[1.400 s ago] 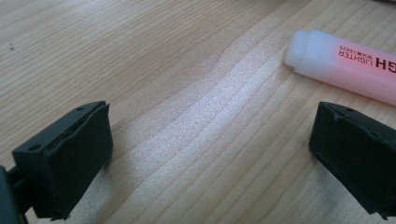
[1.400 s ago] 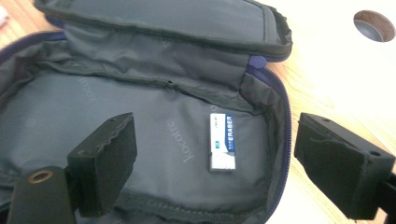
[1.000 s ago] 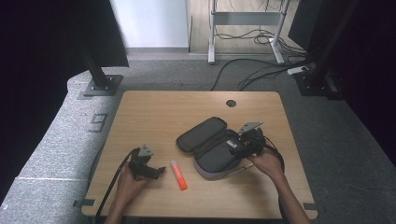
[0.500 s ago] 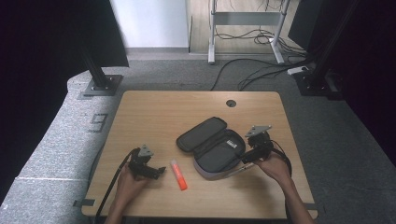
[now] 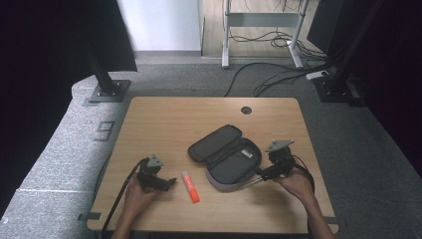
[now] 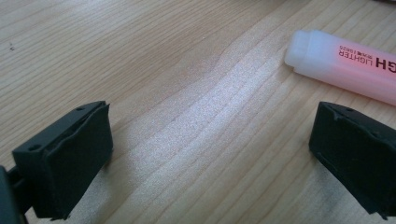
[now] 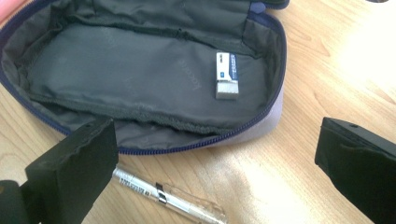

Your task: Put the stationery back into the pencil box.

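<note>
Grey carpet and black stands surrounded the wooden counter (image 5: 164, 119), which had a round cable hole (image 5: 246, 110) near its far edge. Left tool (image 5: 169, 182) sat low at the near left of the counter, held in the person's left hand (image 5: 135, 191), jaws spread wide apart with bare wood between them in the left gripper view. Orange highlighter (image 5: 190, 186) lay flat on the counter just beside the left tool's tips, on the side toward the case, not touching either jaw; its pale cap end (image 6: 303, 46) showed just past the jaws in the left gripper view, printed lettering partly readable. Open pencil case (image 5: 226, 158) lay near the middle of the counter, unzipped and spread flat, lid half toward the far left, grey lining up. Small white eraser (image 7: 227, 74) with a blue printed sleeve lay inside the case's tray half, close to its rounded end. Right tool (image 5: 255, 179) was at the near right edge of the case, held in the right hand (image 5: 296, 184), jaws wide apart and gripping nothing. Clear pen (image 7: 168, 196) lay on the counter just outside the case's zipper edge, near the right tool's one jaw in the right gripper view; contact with that jaw could not be told. Cables trailed from both tools toward the near edge.
</note>
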Demonstrator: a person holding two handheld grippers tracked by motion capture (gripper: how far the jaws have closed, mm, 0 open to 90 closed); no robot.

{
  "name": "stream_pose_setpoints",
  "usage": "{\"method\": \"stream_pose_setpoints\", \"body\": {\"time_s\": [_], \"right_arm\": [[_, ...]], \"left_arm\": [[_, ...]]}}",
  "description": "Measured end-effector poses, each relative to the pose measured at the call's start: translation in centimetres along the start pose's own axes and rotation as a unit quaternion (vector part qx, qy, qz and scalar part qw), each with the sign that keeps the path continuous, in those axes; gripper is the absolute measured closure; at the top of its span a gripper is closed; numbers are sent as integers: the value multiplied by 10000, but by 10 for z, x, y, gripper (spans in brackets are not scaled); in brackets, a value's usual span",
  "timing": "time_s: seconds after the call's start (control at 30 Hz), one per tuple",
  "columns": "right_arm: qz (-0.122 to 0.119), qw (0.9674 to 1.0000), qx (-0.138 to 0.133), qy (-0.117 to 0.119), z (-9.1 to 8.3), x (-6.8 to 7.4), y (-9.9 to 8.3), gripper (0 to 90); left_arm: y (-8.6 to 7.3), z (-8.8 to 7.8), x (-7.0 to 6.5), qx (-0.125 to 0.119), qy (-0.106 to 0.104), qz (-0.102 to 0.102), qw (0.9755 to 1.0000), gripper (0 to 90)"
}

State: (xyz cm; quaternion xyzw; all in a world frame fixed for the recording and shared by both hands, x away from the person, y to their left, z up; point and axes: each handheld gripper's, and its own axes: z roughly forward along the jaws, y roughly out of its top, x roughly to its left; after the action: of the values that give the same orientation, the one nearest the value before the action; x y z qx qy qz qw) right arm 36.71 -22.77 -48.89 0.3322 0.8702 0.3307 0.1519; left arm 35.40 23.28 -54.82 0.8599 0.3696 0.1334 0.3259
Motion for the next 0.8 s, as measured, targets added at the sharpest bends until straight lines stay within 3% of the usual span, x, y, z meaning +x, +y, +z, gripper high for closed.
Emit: {"method": "stream_pose_setpoints", "body": {"time_s": [0.23,0.5,0.8], "right_arm": [[-9,10000,-6,-5,2,1,-10,30],[105,9998,-4,178,6,0,-22,129],[89,9992,91,392,15,1,-32,138]], "left_arm": [[0,0,0,0,-1,-1,10000,0],[0,0,0,-1,-3,1,10000,0],[0,0,0,0,1,0,10000,0]]}}
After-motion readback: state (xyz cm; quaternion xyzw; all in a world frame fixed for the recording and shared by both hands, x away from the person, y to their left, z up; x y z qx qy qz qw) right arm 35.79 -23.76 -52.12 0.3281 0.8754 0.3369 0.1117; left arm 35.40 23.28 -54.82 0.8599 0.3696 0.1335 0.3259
